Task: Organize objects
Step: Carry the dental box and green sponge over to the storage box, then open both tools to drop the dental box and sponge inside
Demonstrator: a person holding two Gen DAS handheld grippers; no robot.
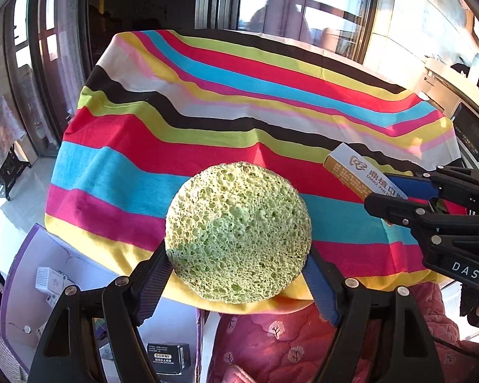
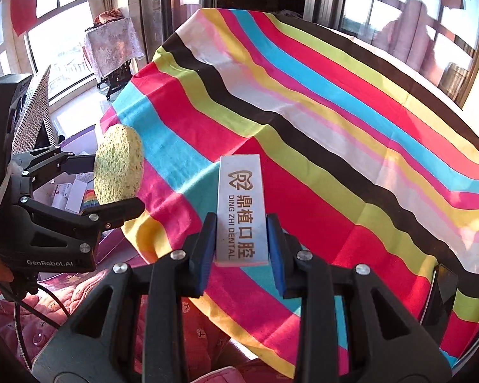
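My left gripper is shut on a round green sponge and holds it above the near edge of the striped tablecloth. My right gripper is shut on a white dental box with gold print, held above the cloth's near edge. The box and right gripper show at the right of the left wrist view. The sponge and left gripper show at the left of the right wrist view.
The striped cloth covers the table. A purple tray with small boxes sits below the table's left side. A pink quilted garment is at the near edge. A dark appliance stands at the right.
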